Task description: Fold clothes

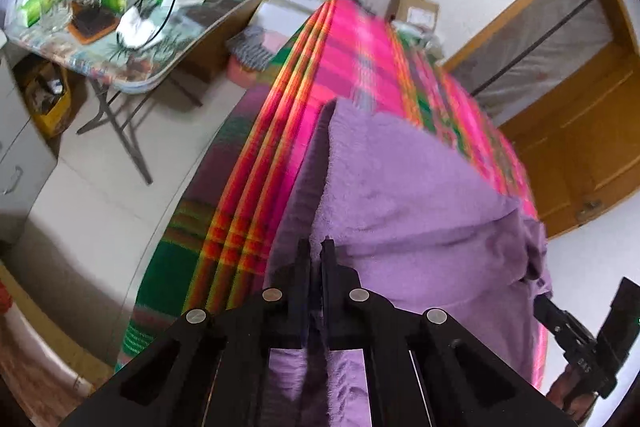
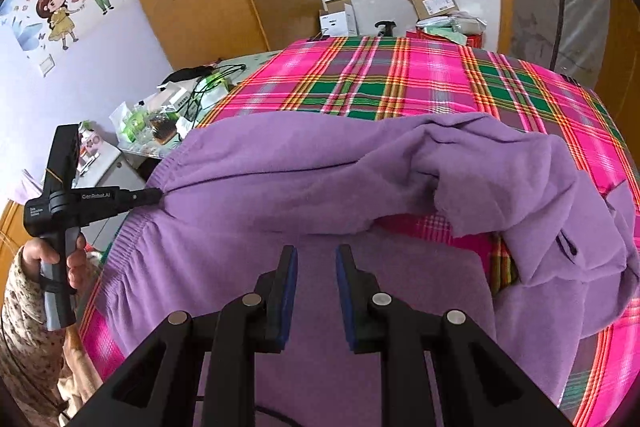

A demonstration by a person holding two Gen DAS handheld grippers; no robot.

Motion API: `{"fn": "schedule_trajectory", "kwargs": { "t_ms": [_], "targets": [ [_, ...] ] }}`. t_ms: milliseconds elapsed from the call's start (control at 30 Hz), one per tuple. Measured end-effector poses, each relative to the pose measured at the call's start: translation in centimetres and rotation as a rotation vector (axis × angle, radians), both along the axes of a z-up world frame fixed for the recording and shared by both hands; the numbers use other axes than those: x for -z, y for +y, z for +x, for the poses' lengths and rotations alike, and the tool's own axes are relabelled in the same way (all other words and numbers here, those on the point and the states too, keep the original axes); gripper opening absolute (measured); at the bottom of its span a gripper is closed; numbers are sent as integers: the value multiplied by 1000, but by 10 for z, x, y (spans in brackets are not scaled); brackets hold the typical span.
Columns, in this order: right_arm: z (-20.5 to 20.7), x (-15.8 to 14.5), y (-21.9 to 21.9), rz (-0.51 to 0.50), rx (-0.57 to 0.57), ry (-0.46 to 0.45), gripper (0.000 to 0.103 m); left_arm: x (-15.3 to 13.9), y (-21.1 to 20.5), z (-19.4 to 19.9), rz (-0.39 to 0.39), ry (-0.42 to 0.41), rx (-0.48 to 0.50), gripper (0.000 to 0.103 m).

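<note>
Sweater point(image 2: 320, 179) is spread on plaid cloth point(image 2: 400, 79), far half partly folded over. Hem edge is pinched by left gripper point(image 1: 316, 247), prob. to lift it for folding. Right gripper point(image 2: 316, 251) is hovered above w/ fingers apart, nothing held.

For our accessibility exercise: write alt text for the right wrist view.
A purple sweater lies partly folded on a pink plaid cloth; the left tool pinches its ribbed hem while the right tool hovers open above it.
</note>
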State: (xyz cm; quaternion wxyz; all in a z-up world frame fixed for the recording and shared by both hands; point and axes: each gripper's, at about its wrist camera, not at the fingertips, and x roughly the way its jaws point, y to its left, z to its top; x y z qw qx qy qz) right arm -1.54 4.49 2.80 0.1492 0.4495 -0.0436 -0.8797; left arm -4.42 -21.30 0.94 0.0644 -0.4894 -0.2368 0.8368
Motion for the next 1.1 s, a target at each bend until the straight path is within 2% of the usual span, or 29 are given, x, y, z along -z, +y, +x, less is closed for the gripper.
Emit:
{"fn": "schedule_trajectory", "kwargs": {
  "t_ms": [100,233,367,433,533,700,800,900,967,1100],
  "targets": [
    [5,-3,7,-14,24,4,20,1,0,0,-5,0,-1,9],
    [12,-6,14,-27,44,7,20,-6,4,9,-95,20,3,30],
    [19,-8,18,-41,55,11,20,-11,-12,19,-90,25,-21,31],
    [22,-9,20,-49,62,14,20,-10,-16,23,-88,10,-26,30],
    [28,-13,23,-60,70,24,20,-4,-16,24,-125,-39,-26,30],
    [37,-14,25,-63,74,24,20,-3,-18,26,-103,-42,-19,31],
    [42,-14,28,-71,87,26,20,-11,-23,30,30,-2,-11,31],
    [46,-13,34,-81,105,25,20,-10,-21,28,20,-20,9,41],
    [49,-12,39,-86,126,21,20,-8,-19,26,9,-35,22,40],
    [52,-8,44,-97,155,10,20,-10,-21,34,93,-2,39,42]
  ]
}}
